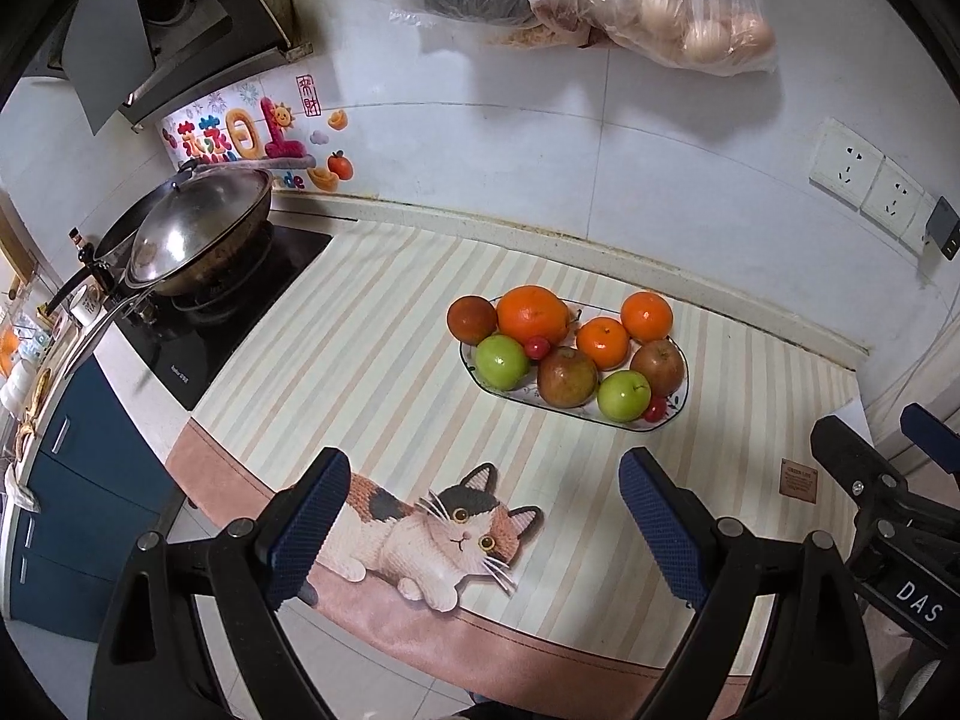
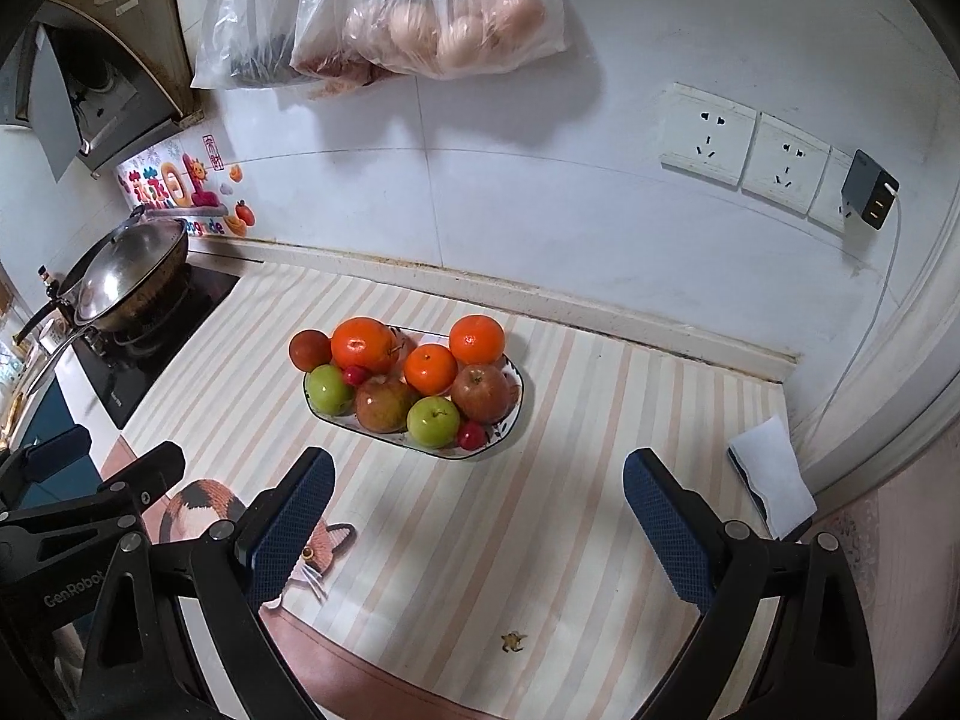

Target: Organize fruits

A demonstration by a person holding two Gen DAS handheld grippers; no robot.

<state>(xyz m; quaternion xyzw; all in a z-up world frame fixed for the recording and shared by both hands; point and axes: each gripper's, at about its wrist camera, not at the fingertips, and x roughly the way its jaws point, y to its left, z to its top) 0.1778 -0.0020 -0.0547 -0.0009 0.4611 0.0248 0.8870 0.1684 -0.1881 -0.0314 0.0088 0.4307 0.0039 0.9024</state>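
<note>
Both grippers, left gripper (image 1: 485, 531) and right gripper (image 2: 478, 531), are hovering with fingers wide apart and empty short of the oval plate (image 2: 513, 414), where all fruit is already sitting piled, so scene fits either unsorted or finished.

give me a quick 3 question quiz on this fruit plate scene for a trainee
1. True or false: the left gripper is shut on a green apple.
2. Multiple choice: how many orange citrus fruits are on the plate? A) one B) three C) five
3. Fill in the blank: on the stove at the left sits a metal ____ with a lid.

Key
1. False. Both the left gripper and the right gripper are open and empty, short of the plate.
2. B. One large orange and two smaller ones.
3. wok.
</note>
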